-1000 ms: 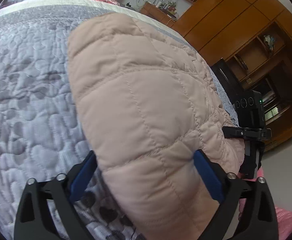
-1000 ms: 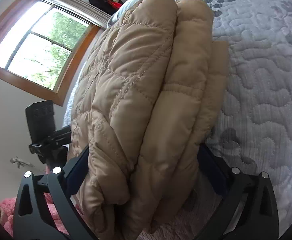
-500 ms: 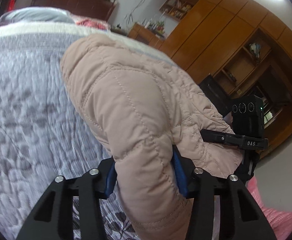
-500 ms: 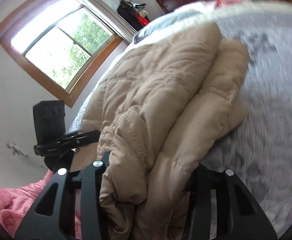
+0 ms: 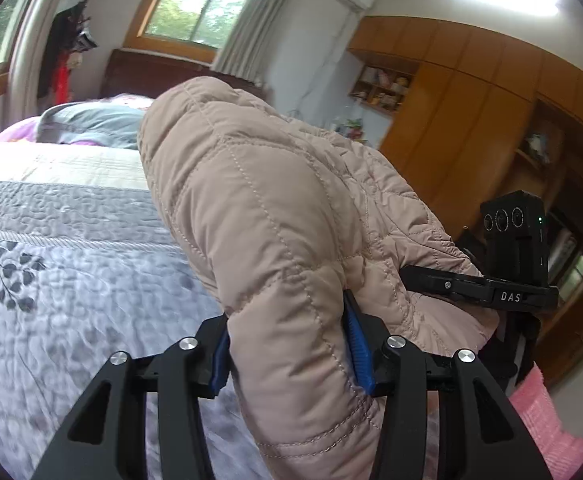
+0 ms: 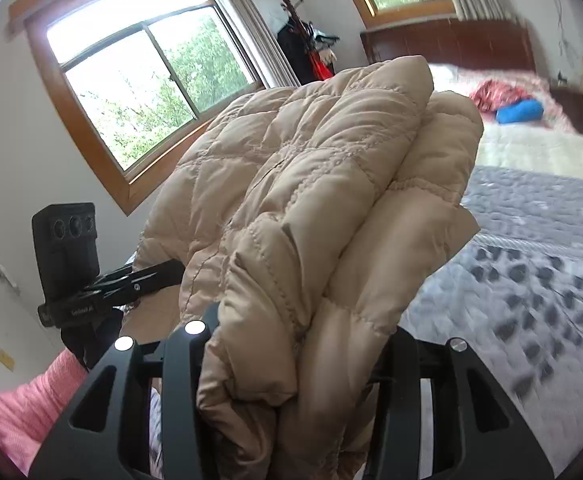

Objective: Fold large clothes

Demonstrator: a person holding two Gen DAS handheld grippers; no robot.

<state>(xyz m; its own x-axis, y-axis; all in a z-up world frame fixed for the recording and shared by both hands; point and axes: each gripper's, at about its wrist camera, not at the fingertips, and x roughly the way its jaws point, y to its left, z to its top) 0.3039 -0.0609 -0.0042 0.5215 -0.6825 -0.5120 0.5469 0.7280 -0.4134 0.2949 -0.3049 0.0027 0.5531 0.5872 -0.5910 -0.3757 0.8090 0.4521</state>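
A folded beige quilted jacket (image 5: 275, 216) is lifted off the grey bedspread (image 5: 71, 280), held from both ends. My left gripper (image 5: 287, 344) is shut on one thick end of it, blue pads pressing into the padding. My right gripper (image 6: 303, 360) is shut on the other end of the jacket (image 6: 311, 184), where several folded layers bunch between the black fingers. The right gripper's pads are hidden by fabric. Each view shows the other gripper's camera block beside the jacket.
The bed has a grey leaf-patterned quilt (image 6: 531, 280), pillows and a blue item (image 6: 519, 112) near the dark headboard. Windows (image 6: 139, 80) line one wall, wooden wardrobes (image 5: 471, 120) the other. A pink sleeve (image 5: 547, 424) shows at the lower edge.
Both grippers closed on the jacket's ends, then lifted it off the bed and tilted upward, so the room's walls and windows came into view.
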